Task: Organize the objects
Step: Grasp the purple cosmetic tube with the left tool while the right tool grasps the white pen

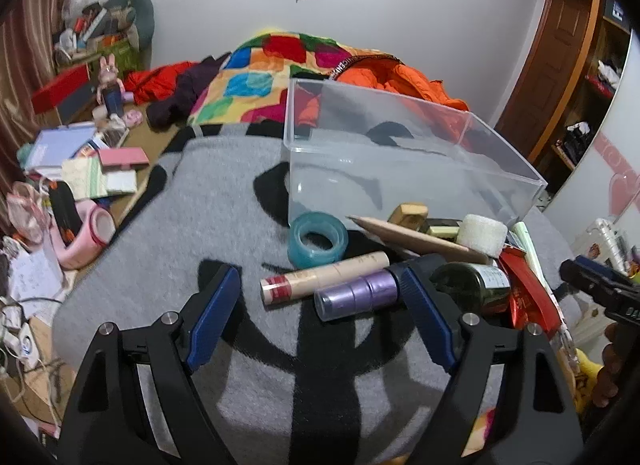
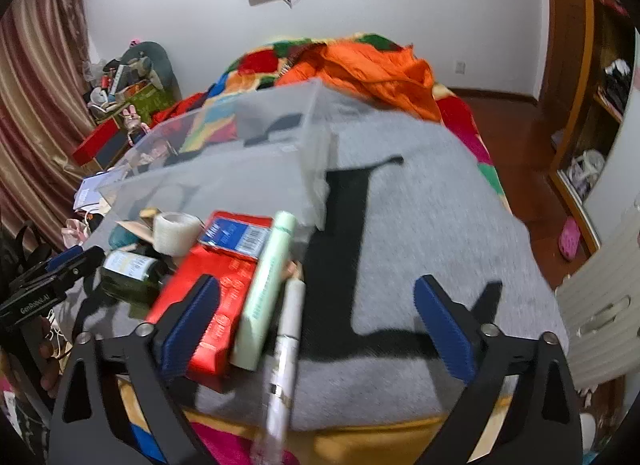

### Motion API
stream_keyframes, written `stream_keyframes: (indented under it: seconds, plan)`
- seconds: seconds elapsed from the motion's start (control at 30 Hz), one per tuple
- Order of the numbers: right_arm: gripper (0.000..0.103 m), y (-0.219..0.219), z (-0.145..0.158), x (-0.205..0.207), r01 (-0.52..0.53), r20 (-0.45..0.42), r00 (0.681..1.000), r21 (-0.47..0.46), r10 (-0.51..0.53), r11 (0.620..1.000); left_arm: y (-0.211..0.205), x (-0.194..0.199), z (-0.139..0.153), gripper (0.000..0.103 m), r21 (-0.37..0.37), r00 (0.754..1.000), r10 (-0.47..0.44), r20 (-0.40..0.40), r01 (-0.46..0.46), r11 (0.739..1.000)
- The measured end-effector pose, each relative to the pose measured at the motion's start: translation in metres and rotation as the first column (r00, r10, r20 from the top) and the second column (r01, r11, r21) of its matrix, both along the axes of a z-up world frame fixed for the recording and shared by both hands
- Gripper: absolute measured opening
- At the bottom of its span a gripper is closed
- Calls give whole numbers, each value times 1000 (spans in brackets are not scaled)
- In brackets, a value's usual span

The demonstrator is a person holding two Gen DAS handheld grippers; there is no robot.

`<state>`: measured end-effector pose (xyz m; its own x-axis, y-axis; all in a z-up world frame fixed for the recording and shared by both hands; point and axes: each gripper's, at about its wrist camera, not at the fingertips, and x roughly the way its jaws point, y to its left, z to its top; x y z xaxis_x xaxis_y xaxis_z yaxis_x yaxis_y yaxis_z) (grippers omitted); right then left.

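Note:
A clear plastic box (image 1: 400,169) stands empty on the grey blanket (image 1: 168,233); it also shows in the right wrist view (image 2: 224,169). In front of it lies a pile: teal tape roll (image 1: 317,239), beige tube (image 1: 324,278), purple jars (image 1: 356,295), pencil (image 1: 412,235), white tape roll (image 1: 482,234), dark green bottle (image 1: 476,285). My left gripper (image 1: 316,297) is open, its jaws on either side of the purple jars. My right gripper (image 2: 316,313) is open above a red packet (image 2: 208,297), pale green box (image 2: 266,285) and white tube (image 2: 286,349).
A colourful quilt (image 1: 260,77) and an orange jacket (image 2: 372,69) lie behind the box. Books, a pink cup (image 1: 86,233) and clutter fill the table at the left. A wooden door (image 1: 556,53) and shelves stand at the right.

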<state>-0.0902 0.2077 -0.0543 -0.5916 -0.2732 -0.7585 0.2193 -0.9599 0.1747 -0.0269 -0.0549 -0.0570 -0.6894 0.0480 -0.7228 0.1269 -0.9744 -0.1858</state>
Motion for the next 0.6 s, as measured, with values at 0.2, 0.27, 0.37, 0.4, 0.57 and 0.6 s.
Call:
stream_keyframes:
  seconds: [0.2,0.27,0.37,0.4,0.57,0.6]
  plan:
    - [68,-4,-10,7,-53,37,998,35,51,998,18,4,-8,79,-11,998,-66,21,66,998]
    - [61,-3,-10,10,-57,35,998,30,56,998,25,3,-10,78,-16,996,-84,29,85,996]
    - [52,1,-9,14,-61,39,997,38,60,997,29,-2,-15,76,-14,994,-96,43,96,995]
    - [51,2,-9,16,-68,41,997,39,66,997,29,-3,-16,76,-9,994,-98,45,98,995]
    - [43,1,-10,23,-88,31,996,74,86,993,34,-5,-14,67,10,992,-121,36,121,993]
    - [41,1,-9,23,-87,29,996,75,85,993,35,-5,-14,62,9,991,-125,37,125,992]
